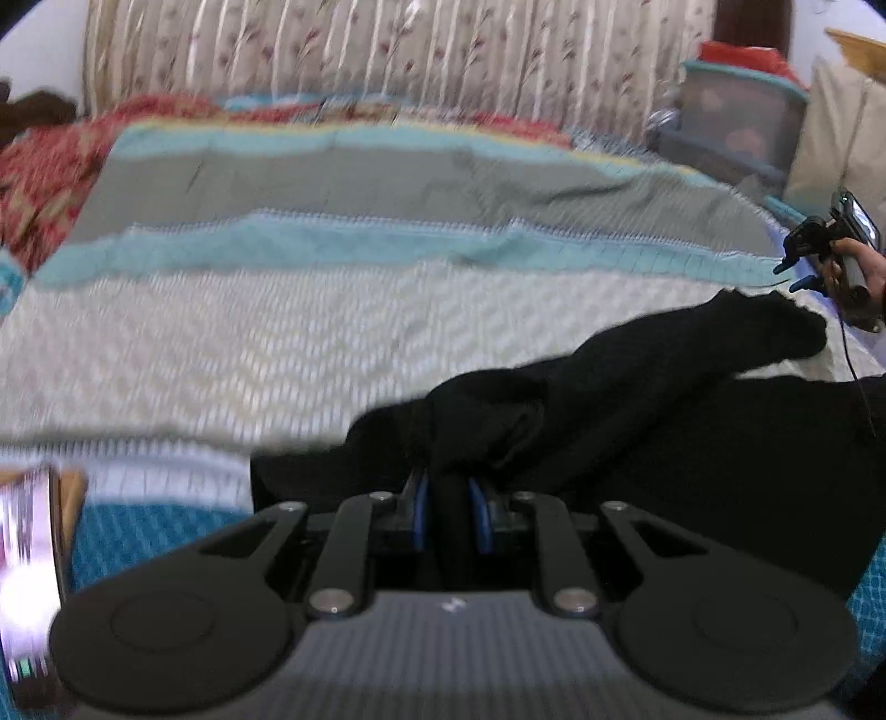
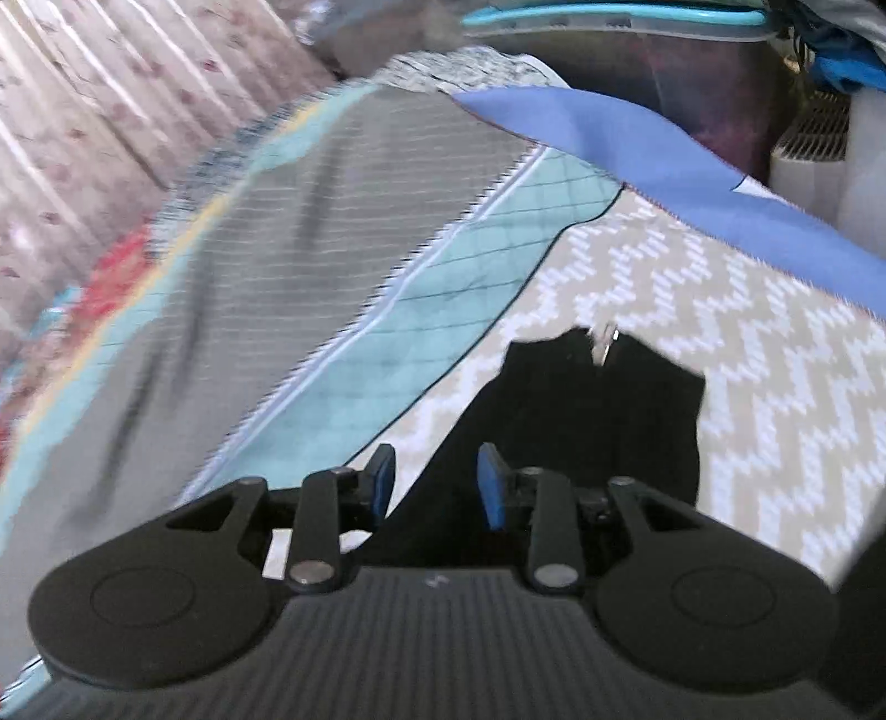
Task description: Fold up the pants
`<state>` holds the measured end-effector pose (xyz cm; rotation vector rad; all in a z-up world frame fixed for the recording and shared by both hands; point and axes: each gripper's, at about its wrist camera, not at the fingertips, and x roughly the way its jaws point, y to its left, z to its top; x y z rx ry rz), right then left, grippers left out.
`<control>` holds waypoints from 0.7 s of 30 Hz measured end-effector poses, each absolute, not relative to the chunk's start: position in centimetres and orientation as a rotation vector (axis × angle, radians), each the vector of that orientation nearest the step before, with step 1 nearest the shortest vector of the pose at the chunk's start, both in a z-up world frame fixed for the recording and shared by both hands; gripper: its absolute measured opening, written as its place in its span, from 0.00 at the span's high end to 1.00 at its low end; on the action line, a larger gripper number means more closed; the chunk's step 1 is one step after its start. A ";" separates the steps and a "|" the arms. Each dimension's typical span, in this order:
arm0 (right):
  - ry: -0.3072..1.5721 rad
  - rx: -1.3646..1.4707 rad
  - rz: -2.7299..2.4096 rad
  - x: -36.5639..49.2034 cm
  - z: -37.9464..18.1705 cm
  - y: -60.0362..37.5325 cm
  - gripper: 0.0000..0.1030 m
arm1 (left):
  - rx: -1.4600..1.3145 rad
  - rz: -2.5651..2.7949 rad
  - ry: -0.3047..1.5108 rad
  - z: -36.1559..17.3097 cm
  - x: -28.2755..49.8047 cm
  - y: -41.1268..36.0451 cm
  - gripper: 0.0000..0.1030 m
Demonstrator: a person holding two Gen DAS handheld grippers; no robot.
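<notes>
The black pants (image 1: 637, 376) lie bunched on the right side of a quilted bed cover (image 1: 277, 343) with a white zigzag band. My left gripper (image 1: 449, 482) is shut on a fold of the pants, with black cloth pinched between its blue pads. Far right in the left wrist view, a hand holds my right gripper (image 1: 797, 271) just past the pants' far end, its jaws apart. In the right wrist view the right gripper (image 2: 436, 465) stands open above the pants (image 2: 581, 399), its pads not pressing on the cloth. A small white tag (image 2: 606, 343) shows at the pants' far edge.
Teal and grey quilt bands (image 2: 277, 277) run across the bed. A flowered curtain (image 1: 387, 50) hangs behind it. A lidded plastic bin (image 1: 736, 127) and a pillow (image 1: 841, 138) stand at the right. Red patterned cloth (image 1: 44, 171) lies far left. A blue sheet edge (image 2: 637, 149) borders the bed.
</notes>
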<state>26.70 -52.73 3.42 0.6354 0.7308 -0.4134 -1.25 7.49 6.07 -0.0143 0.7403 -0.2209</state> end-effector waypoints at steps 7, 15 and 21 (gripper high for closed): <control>0.862 0.533 -0.522 32.1 -1.4 -52.4 0.52 | -0.037 -0.183 0.785 5.9 -1.0 8.1 0.85; 0.796 0.550 -0.513 30.0 -0.3 -53.8 0.91 | -0.060 -0.161 0.766 6.4 -1.4 8.6 0.85; 0.607 0.736 -0.423 20.8 6.0 -57.5 0.91 | -0.077 -0.160 0.690 8.8 -3.9 9.8 0.85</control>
